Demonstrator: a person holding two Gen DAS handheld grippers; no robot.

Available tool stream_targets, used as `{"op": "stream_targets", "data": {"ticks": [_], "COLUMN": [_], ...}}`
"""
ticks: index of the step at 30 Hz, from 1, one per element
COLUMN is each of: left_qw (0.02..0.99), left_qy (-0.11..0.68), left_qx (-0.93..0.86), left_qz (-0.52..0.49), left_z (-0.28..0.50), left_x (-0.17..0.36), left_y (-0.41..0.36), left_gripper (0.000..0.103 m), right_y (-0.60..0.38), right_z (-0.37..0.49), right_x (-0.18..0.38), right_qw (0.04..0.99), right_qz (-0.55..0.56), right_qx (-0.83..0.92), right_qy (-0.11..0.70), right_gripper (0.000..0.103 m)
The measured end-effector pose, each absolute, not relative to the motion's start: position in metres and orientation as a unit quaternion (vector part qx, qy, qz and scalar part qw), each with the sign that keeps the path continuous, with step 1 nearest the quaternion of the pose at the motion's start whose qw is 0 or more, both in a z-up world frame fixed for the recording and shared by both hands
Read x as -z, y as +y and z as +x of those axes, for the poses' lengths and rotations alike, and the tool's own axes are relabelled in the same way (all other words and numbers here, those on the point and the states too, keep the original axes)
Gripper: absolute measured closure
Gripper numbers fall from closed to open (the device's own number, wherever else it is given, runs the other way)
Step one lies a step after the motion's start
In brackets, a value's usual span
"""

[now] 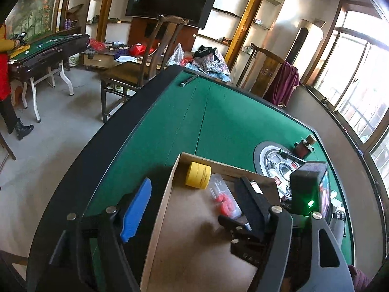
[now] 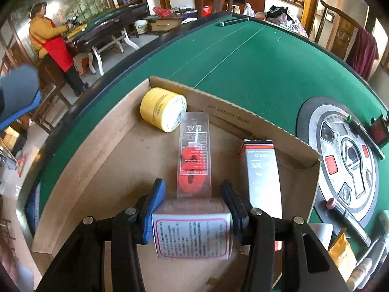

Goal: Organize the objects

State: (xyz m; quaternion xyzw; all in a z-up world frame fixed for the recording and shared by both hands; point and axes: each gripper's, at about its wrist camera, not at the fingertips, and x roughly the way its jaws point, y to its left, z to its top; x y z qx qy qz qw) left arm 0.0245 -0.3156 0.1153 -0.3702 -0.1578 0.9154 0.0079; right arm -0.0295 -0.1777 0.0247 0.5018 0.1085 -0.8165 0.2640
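Note:
An open cardboard box (image 2: 126,131) lies on the green felt table (image 2: 255,73). Inside it are a yellow jar (image 2: 161,108) on its side, a clear packet (image 2: 194,155) with a red item, and a white and grey carton (image 2: 261,170). My right gripper (image 2: 192,192) is shut on a white box with a red-bordered label (image 2: 192,233), low over the cardboard box floor. My left gripper (image 1: 194,186) stands open and holds nothing. It hangs over the cardboard box (image 1: 167,199), its blue finger (image 1: 137,209) outside the left wall. The yellow jar (image 1: 197,174) and clear packet (image 1: 225,198) lie ahead of it.
A round grey control panel (image 2: 340,160) sits in the table's middle, with a small red box (image 2: 379,129) beside it. A dark rod (image 2: 233,21) lies at the far edge. Bottles and a yellow packet (image 2: 341,248) lie at the lower right. A person in a red apron (image 2: 52,41) stands at another table.

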Motion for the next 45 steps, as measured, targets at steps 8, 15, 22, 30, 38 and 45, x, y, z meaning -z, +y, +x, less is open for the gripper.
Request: {"op": "stream_targets", "data": {"ticks": [8, 15, 22, 30, 38, 45], "left_qw": [0.0, 0.04, 0.081, 0.113, 0.09, 0.057], "left_qy": [-0.17, -0.154, -0.133, -0.091, -0.051, -0.005], "left_qx": [-0.917, -0.918, -0.911, -0.893, -0.881, -0.888], "left_qz": [-0.361, -0.363, -0.381, -0.425, -0.462, -0.456], "left_z": [0.053, 0.071, 0.077, 0.069, 0.048, 0.024], "left_x": [-0.133, -0.146, -0.141, -0.111, -0.067, -0.048], "left_y": [-0.307, -0.253, -0.19, -0.121, -0.072, -0.053], "left_gripper": [0.022, 0.019, 0.018, 0.018, 0.019, 0.03], "right_y": [-0.117, -0.019, 0.083, 0.195, 0.244, 0.23], "right_z": [0.012, 0.037, 0.068, 0.038, 0.032, 0.039], "right_x": [-0.075, -0.12, -0.142, -0.094, -0.056, -0.061], "right_qw": [0.261, 0.203, 0.069, -0.063, -0.054, -0.032], "right_qz": [0.455, 0.401, 0.287, 0.315, 0.343, 0.334], "right_qx": [0.85, 0.893, 0.955, 0.944, 0.923, 0.931], "right_qy": [0.055, 0.013, 0.005, -0.075, -0.164, -0.142], "right_gripper": [0.02, 0.008, 0.0, 0.0, 0.0, 0.0]}}
